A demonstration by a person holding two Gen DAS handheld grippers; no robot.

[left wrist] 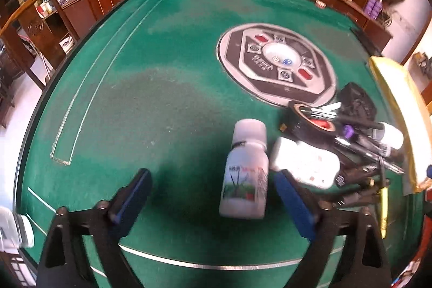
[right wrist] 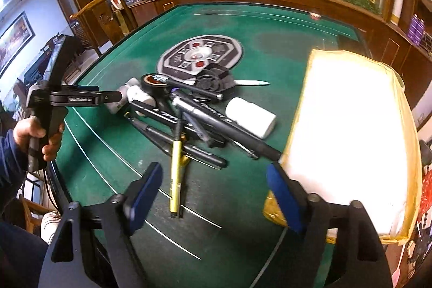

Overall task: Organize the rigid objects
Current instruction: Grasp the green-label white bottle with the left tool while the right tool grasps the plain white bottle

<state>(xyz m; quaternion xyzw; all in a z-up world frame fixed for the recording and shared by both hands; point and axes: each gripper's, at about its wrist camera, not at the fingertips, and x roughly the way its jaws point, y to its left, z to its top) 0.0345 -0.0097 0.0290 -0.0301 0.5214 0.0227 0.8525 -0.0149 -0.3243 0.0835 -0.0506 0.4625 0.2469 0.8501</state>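
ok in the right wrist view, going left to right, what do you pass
left gripper → tape roll → yellow pen → white bottle → box

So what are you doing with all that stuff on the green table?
A person is sorting a jumble of small things on a green felt table. The left tool is open around a white bottle, not gripping it yet. The right tool hangs open and empty above a yellow pen, beside a pile of black pens and a foam-lined box.
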